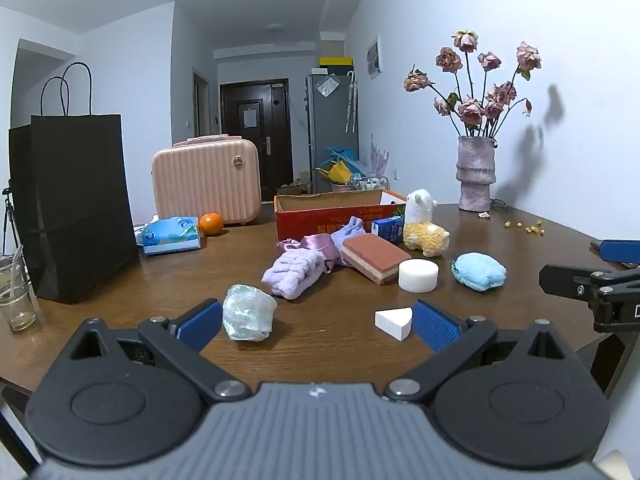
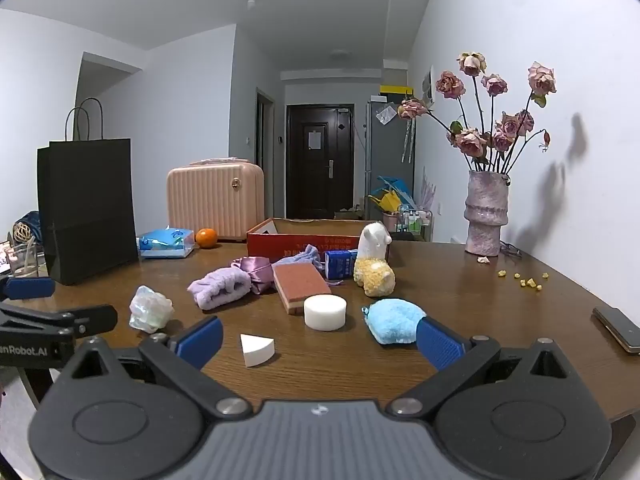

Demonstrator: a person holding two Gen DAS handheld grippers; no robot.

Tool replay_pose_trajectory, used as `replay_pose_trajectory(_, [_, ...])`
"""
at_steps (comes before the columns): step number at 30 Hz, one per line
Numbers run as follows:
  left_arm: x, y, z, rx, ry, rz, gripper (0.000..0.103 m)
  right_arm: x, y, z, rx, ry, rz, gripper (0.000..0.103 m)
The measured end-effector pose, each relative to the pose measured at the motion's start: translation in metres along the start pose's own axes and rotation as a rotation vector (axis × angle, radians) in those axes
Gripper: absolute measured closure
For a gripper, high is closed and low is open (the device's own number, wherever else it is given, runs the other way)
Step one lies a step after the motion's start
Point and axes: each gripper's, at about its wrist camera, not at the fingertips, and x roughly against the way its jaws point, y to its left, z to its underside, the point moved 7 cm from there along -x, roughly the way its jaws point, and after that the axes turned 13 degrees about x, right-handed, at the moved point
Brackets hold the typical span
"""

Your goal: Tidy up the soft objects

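While both tools sit low over the near edge of the wooden table [image 1: 328, 344], neither holds anything: the left gripper [image 1: 318, 326] has its blue pads spread wide, and the right gripper [image 2: 320, 338] stands likewise parted and empty. In the left wrist view, a crumpled pale plastic wad [image 1: 249, 312] lies just beside the left pad, at about 11 o'clock from the tool's centre, and a white wedge sponge [image 1: 395, 322] lies just beside the right pad at about 1 o'clock; whether either touches a pad cannot be told. Further out toward 12 o'clock lies the main cluster: a lilac fleece piece [image 1: 294, 274], a shiny purple fabric [image 1: 318, 246] against it, a brick-red layered sponge [image 1: 374, 258] tilted on that fabric, and a white round sponge [image 1: 418, 275] touching the red sponge's near corner. A blue fluffy pouch [image 1: 479, 271] lies apart at 2 o'clock. A plush alpaca [image 1: 424, 224] stands upright beyond the round sponge, beside a small blue carton [image 1: 387, 228]. Behind them stands an open red cardboard box [image 1: 332, 210]; its interior is hidden. In the right wrist view the blue pouch [image 2: 394, 320] lies just beside the right pad, and a phone [image 2: 618, 328] lies at 3 o'clock near the table edge. Peripheral items: black paper bag [image 1: 80, 204], tissue pack [image 1: 172, 234], orange [image 1: 211, 224], pink case [image 1: 206, 180], vase of dried roses [image 1: 476, 174].
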Motion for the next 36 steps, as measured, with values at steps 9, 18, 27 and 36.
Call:
replay_pose_trajectory(9, [-0.0036, -0.0007, 0.0014, 0.01, -0.004, 0.006, 0.0, 0.0003, 0.0002, -0.0002, 0.001, 0.002, -0.002, 0.0])
replay_pose_trajectory(18, [-0.0023, -0.0007, -0.0003, 0.012, -0.004, 0.009, 0.0, 0.0006, 0.0014, 0.0, 0.004, 0.003, 0.0, 0.0])
replay_pose_trajectory(27, [-0.0021, -0.0015, -0.0001, 0.012, -0.005, 0.009, 0.0, 0.0009, 0.001, 0.0005, 0.006, 0.003, 0.001, 0.0])
replay_pose_trajectory(36, [-0.0021, -0.0015, 0.0, 0.012, -0.006, 0.008, 0.0, 0.0018, 0.0017, 0.0005, 0.007, 0.003, 0.001, 0.0])
